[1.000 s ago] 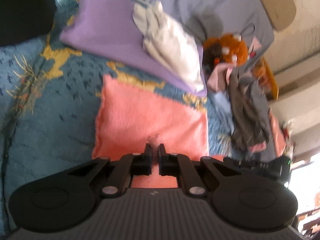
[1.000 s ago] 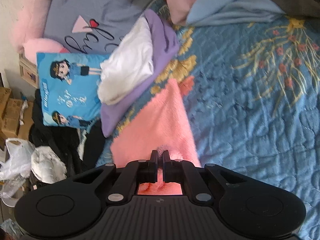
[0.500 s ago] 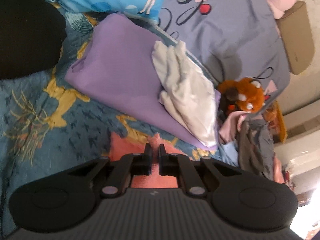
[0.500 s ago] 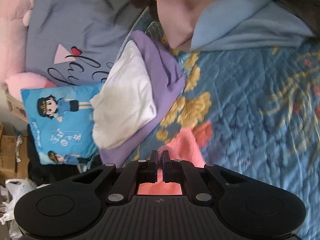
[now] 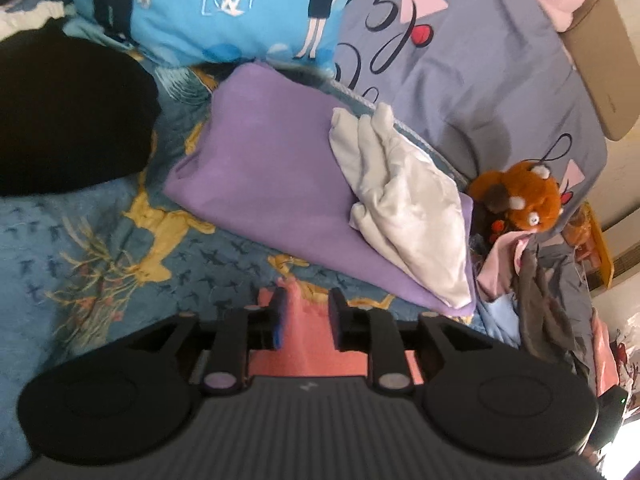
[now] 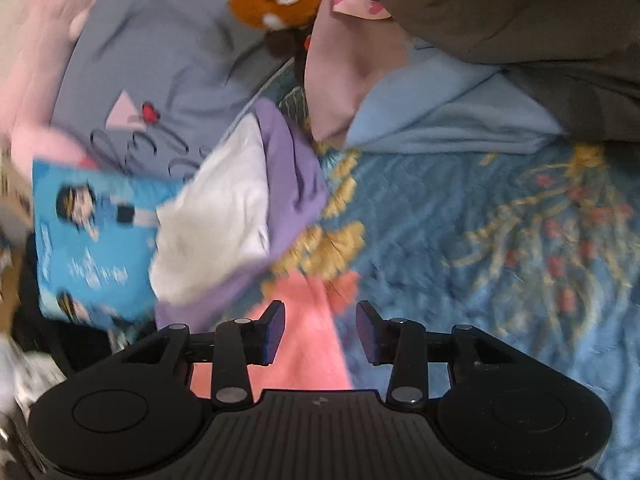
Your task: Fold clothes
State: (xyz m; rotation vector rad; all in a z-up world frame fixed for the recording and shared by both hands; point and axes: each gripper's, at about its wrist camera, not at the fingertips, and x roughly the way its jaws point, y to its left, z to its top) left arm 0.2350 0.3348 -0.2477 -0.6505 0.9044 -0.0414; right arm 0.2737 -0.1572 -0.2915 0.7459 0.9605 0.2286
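Note:
A pink fleece cloth [image 5: 312,344] lies on the blue patterned bedspread [image 5: 60,248]. My left gripper [image 5: 306,312] is open just above the cloth's edge, and the cloth shows between its fingers. In the right wrist view the same pink cloth [image 6: 308,344] lies under my right gripper [image 6: 320,328], which is open wide, with nothing in its jaws. Most of the cloth is hidden below both grippers.
A folded purple garment [image 5: 264,184] with a white one [image 5: 404,208] on top lies just beyond the cloth. Behind are a blue cartoon pillow [image 5: 224,4], a grey quilt [image 5: 460,72], an orange plush [image 5: 524,196], a black garment [image 5: 64,120] and a clothes pile [image 6: 480,40].
Both grippers were shut on the pink cloth's edge and carried it forward toward the purple stack. Both have now opened and let the cloth go.

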